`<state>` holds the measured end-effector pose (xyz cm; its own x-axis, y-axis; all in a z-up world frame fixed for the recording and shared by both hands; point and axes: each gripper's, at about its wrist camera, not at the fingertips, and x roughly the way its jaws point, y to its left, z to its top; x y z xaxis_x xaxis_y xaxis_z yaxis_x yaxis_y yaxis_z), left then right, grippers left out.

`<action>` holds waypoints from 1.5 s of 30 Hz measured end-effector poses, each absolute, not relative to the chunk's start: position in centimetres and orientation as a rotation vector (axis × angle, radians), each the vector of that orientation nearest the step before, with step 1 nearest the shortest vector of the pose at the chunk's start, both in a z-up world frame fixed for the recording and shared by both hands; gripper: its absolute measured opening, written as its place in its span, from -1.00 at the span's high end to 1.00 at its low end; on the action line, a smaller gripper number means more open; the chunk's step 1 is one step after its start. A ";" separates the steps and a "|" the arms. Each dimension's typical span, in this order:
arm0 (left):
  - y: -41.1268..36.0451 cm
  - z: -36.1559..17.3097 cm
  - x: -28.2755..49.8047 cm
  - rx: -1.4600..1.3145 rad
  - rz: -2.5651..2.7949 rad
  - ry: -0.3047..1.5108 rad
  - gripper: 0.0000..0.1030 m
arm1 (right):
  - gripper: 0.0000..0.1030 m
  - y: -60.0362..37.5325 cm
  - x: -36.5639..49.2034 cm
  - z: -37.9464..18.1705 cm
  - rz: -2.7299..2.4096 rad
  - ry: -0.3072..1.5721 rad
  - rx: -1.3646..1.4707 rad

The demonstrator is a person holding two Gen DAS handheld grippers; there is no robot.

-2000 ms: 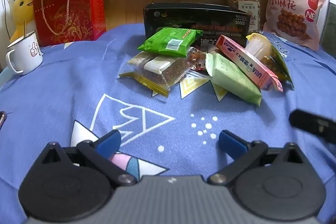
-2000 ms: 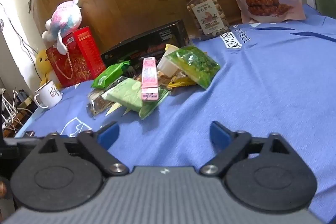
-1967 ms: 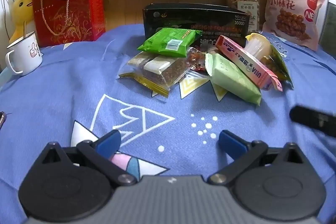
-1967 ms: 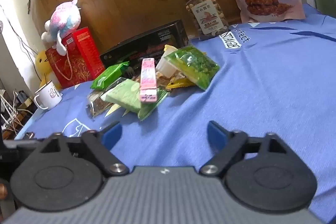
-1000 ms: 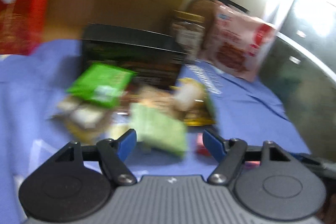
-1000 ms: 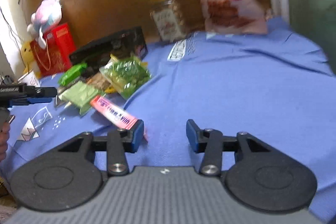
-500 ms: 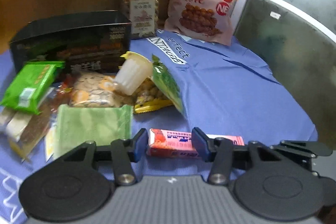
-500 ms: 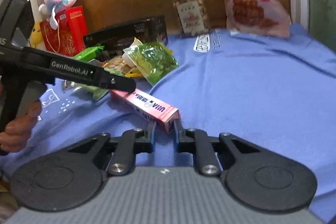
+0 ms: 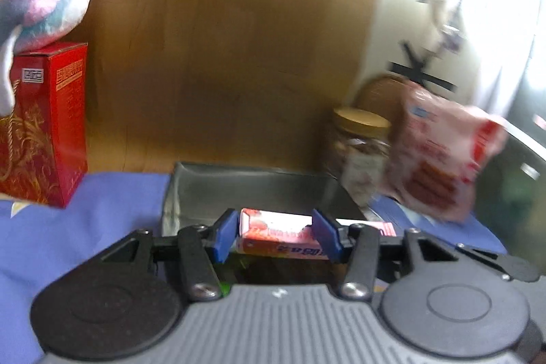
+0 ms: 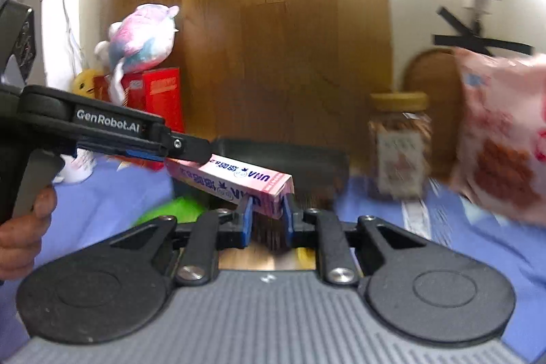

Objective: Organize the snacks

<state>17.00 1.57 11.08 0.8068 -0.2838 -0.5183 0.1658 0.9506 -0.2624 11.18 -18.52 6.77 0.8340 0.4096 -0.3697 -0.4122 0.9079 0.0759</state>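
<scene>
Held item: the long pink cardboard snack carton is hanging in the air above the open black rectangular box, gripped at both ends.
Right gripper: its blue fingers are clamping one end of the carton.
Left gripper: its blue fingers are sitting against the carton's sides, gripping the other end.
Surroundings: the box is resting on the blue cloth; a lidded snack jar is standing to its right.

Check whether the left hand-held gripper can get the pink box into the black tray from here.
Probably yes. The left hand-held gripper and right hand-held gripper both clamp the pink box, which hangs just before the open black tray; nothing visible blocks it.
</scene>
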 end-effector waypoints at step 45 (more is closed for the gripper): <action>6.2 3.4 1.2 -0.436 -0.383 0.739 -0.57 | 0.42 -20.2 0.5 2.0 0.587 0.606 0.293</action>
